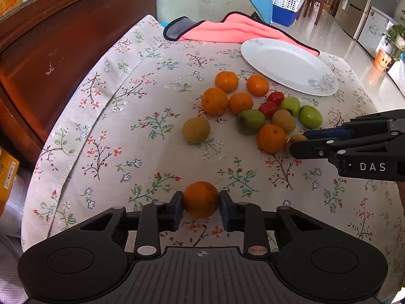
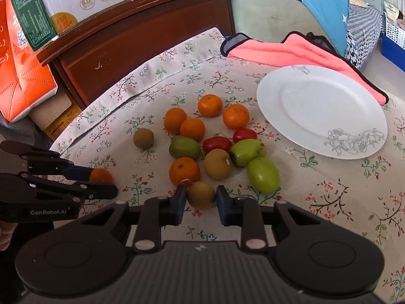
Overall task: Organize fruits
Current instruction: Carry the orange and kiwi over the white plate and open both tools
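Already both grippers' fingers are clamped, left gripper (image 1: 201,200) on a mandarin (image 1: 201,198), right gripper (image 2: 201,197) on a kiwi (image 2: 201,194), the plate (image 2: 298,124) beyond, nearer the right.

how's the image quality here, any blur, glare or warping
Left wrist view: strong fisheye bend at the table edge, glare on the floor at right, the mandarin in the left tongs sharp. Right wrist view: same warping, plate bright, not blown out.
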